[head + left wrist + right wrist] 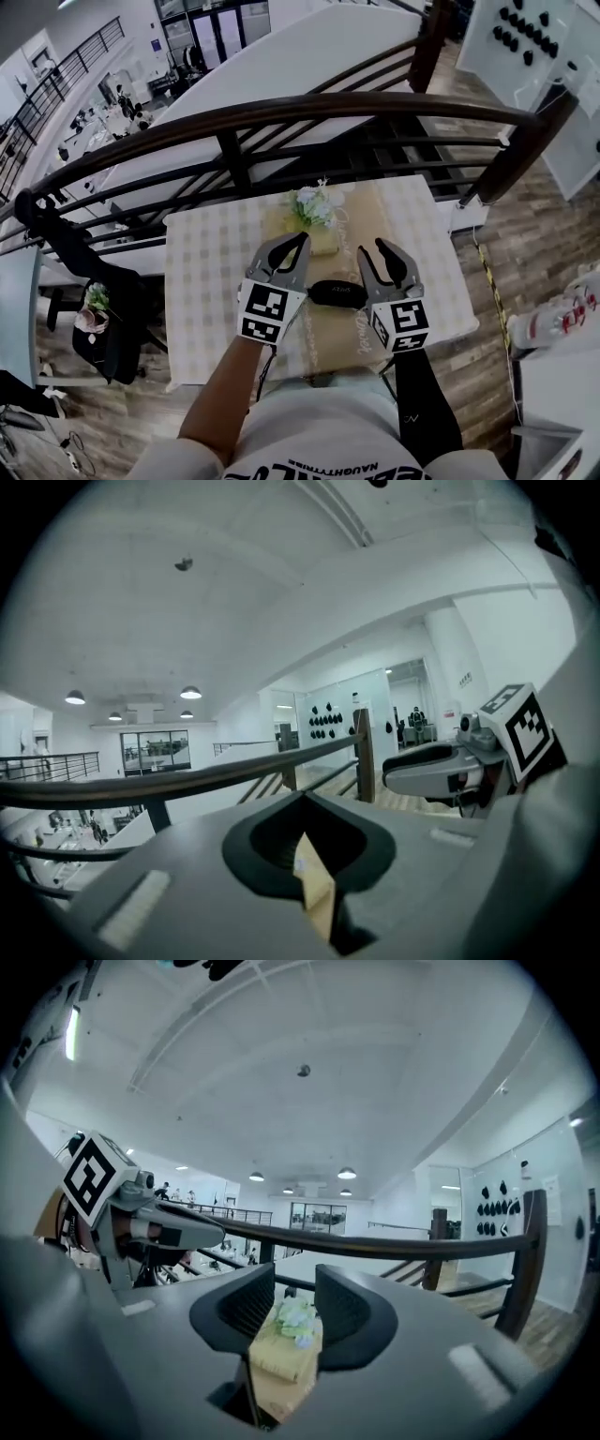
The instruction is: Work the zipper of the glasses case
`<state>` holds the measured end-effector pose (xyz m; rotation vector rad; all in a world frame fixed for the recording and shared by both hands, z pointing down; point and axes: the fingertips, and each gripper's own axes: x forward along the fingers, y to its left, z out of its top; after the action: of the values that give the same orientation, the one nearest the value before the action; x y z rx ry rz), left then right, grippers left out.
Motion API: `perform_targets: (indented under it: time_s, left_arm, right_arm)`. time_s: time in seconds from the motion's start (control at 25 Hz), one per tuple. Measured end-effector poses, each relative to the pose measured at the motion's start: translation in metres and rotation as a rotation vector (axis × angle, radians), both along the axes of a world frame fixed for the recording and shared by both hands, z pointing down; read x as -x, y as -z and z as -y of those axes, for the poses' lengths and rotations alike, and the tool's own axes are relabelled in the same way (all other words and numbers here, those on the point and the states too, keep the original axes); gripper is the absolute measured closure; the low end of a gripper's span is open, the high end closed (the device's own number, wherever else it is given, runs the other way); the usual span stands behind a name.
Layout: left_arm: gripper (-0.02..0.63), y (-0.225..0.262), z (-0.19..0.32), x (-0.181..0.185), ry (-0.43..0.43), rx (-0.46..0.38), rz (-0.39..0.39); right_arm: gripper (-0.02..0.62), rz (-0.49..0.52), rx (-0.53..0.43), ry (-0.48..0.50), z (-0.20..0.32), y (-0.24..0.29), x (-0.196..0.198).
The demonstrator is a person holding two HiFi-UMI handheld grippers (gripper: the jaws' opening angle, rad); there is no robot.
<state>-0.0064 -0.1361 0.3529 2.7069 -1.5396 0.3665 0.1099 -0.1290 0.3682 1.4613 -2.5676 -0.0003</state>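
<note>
Black oval glasses case (337,293) lying on pale checked tablecloth (202,272), left gripper (298,242) clear of it, jaws together on nothing, right gripper (373,249) jaws apart, empty

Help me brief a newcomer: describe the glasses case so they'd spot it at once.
Start at the checked-cloth table beside the dark curved railing, then follow the tan runner down its middle. The glasses case lies on it, below the flowers in the head view: a small black oval, the only dark thing lying there.
</note>
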Motion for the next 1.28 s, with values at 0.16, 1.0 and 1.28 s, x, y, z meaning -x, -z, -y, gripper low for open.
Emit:
perform_targets:
  time_s: [0.16, 1.0, 1.28]
  left_arm:
    - [0.598, 0.038, 0.005, 0.013, 0.048, -0.077, -0.013]
    - [0.598, 0.084, -0.023, 0.031, 0.094, -0.219, -0.023]
    - [0.599, 0.09, -0.025, 0.031, 0.091, -0.234, -0.034]
  right_arm:
    - [0.423, 0.034, -0.07, -0.013, 0.009, 0.039, -0.001]
    - [0.583, 0.013, -0.205, -0.006, -0.01, 0.078, 0.014]
    - [0.575, -0.057, -0.236, -0.027, -0.014, 0.084, 0.013]
